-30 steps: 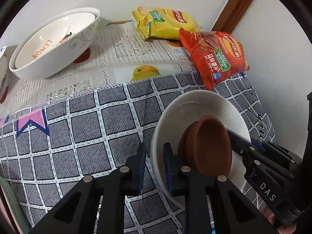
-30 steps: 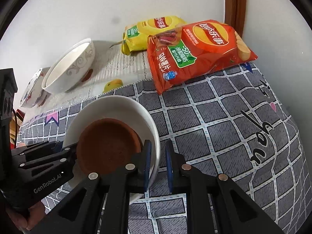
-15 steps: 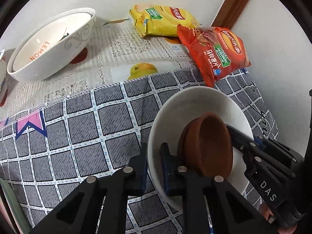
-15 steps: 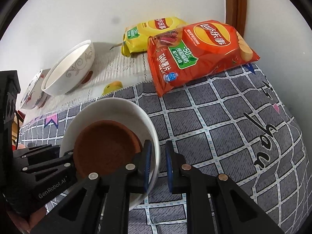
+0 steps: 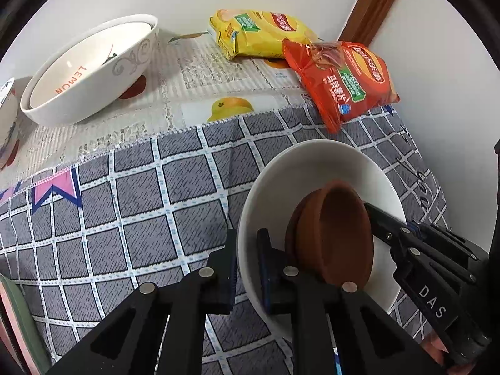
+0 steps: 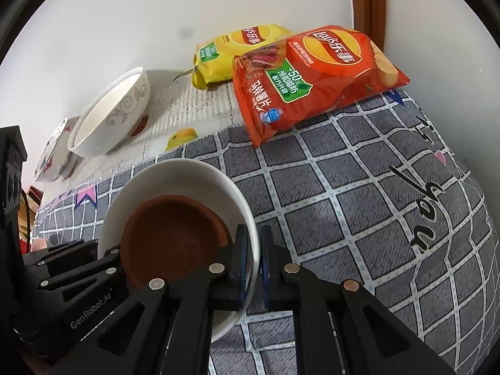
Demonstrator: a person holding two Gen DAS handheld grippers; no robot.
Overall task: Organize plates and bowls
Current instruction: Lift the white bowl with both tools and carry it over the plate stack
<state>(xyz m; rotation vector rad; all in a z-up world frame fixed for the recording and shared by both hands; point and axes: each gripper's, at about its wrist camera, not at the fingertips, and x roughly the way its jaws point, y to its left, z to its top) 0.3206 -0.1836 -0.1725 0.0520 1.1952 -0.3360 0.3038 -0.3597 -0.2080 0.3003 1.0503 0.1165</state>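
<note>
A white deep plate (image 5: 312, 168) (image 6: 175, 181) lies over the grey checked cloth and holds two stacked brown dishes (image 5: 334, 234) (image 6: 175, 234). My left gripper (image 5: 247, 247) is shut on the plate's left rim, one finger inside and one outside. On the opposite rim my right gripper (image 6: 253, 243) is shut the same way. Each view shows the other gripper across the plate: the right gripper (image 5: 403, 234) and the left gripper (image 6: 78, 265). Whether the plate rests on the cloth I cannot tell.
A big white bowl marked LEMON (image 5: 87, 72) (image 6: 109, 115) and a small patterned bowl (image 5: 6, 118) (image 6: 53, 150) stand at the back left. A yellow chip bag (image 5: 259, 34) (image 6: 231, 53) and a red chip bag (image 5: 343, 78) (image 6: 312, 78) lie by the wall.
Both grippers' jaws have narrowed onto the white plate's rim. The plate and brown dishes have hardly moved.
</note>
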